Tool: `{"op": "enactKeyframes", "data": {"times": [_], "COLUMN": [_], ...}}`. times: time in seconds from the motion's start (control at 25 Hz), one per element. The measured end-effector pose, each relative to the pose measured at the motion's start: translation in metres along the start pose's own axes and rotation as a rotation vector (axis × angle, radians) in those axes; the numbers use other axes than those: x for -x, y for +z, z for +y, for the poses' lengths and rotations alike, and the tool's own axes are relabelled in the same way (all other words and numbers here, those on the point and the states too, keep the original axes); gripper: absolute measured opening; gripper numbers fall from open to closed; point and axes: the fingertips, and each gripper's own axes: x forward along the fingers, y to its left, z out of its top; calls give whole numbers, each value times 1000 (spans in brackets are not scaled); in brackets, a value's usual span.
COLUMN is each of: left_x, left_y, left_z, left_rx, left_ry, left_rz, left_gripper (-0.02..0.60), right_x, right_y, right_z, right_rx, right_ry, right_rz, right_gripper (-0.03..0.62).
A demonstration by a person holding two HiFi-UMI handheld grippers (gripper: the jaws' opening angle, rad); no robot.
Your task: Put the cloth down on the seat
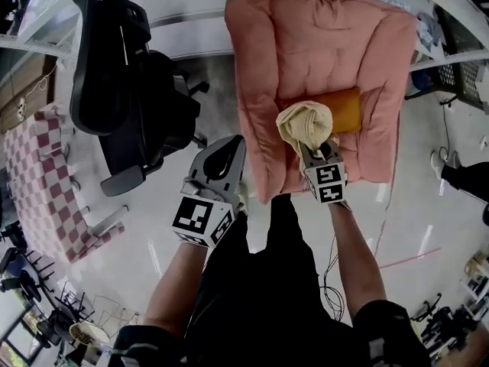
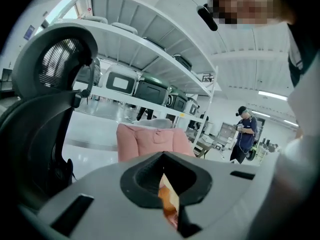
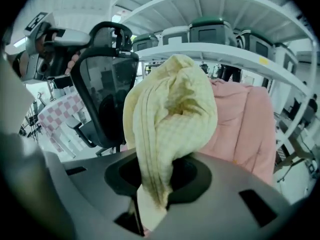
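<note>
A pale yellow checked cloth [image 1: 304,126] is bunched up and hangs over the front of the pink armchair [image 1: 321,44]. My right gripper [image 1: 321,153] is shut on its lower end. In the right gripper view the cloth [image 3: 170,119] bulges up out of the right gripper [image 3: 160,184], with the armchair [image 3: 245,129] behind it. An orange cushion [image 1: 348,109] lies on the seat just behind the cloth. My left gripper [image 1: 229,155] hovers off the chair's front left corner, jaws together and empty. In the left gripper view the left gripper [image 2: 164,156] points at the armchair [image 2: 145,141].
A black office chair [image 1: 122,90] stands left of the armchair. A red-and-white checked seat [image 1: 38,174] is at the far left. Cables [image 1: 332,274] trail on the floor by my legs. Shelves with crates [image 2: 150,84] rise behind, and a person [image 2: 245,134] stands farther off.
</note>
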Motion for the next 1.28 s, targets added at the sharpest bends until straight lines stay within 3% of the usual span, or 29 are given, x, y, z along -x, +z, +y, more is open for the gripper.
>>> {"op": "enactKeyframes", "data": {"times": [0.28, 0.56, 1.0, 1.28], "left_x": [6, 13, 58, 74], "left_y": [32, 64, 135, 185], "left_z": [-27, -54, -108, -108], "left_rx": [-48, -84, -91, -113], "left_ry": [-64, -109, -201, -181], "left_rz": [-23, -38, -85, -151], "left_gripper": [6, 6, 6, 6], "right_x": [83, 171, 311, 357], "right_y": [50, 106, 185, 226], "right_z": [-39, -58, -44, -50], "right_rx": [-144, -262, -264, -252], "right_ry": [-96, -126, -199, -245], "right_rz": [-138, -292, -458, -553], "right_gripper": [106, 106, 106, 106]}}
